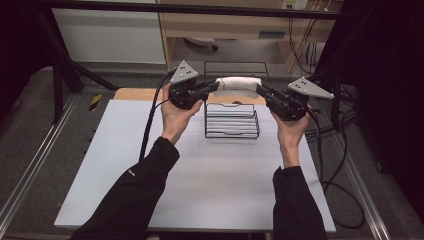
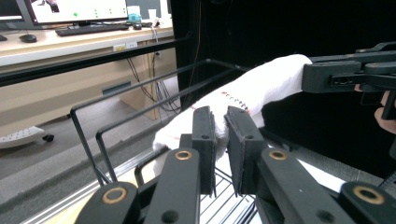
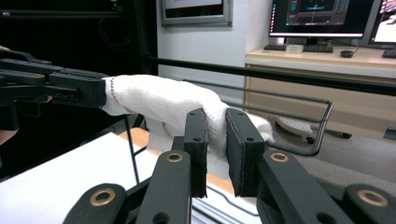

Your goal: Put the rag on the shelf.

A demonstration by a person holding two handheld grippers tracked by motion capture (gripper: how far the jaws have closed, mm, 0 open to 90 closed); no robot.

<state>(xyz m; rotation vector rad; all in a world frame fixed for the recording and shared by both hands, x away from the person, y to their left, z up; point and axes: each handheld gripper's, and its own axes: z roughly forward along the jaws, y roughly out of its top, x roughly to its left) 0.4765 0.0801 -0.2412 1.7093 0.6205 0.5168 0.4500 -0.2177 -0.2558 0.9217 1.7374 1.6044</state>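
Both arms reach forward over the white table [image 1: 200,175], hands held up high. The left gripper [image 1: 212,86] pinches one end of a rolled white cloth [image 1: 239,83], its jaws almost closed on it. The right gripper [image 1: 261,90] pinches the other end the same way. The cloth hangs in the air above a black wire rack [image 1: 232,121]. No words can be read.

High view looks down from above; gripper views face each other closely, sharing the white towel [image 2: 261,88].
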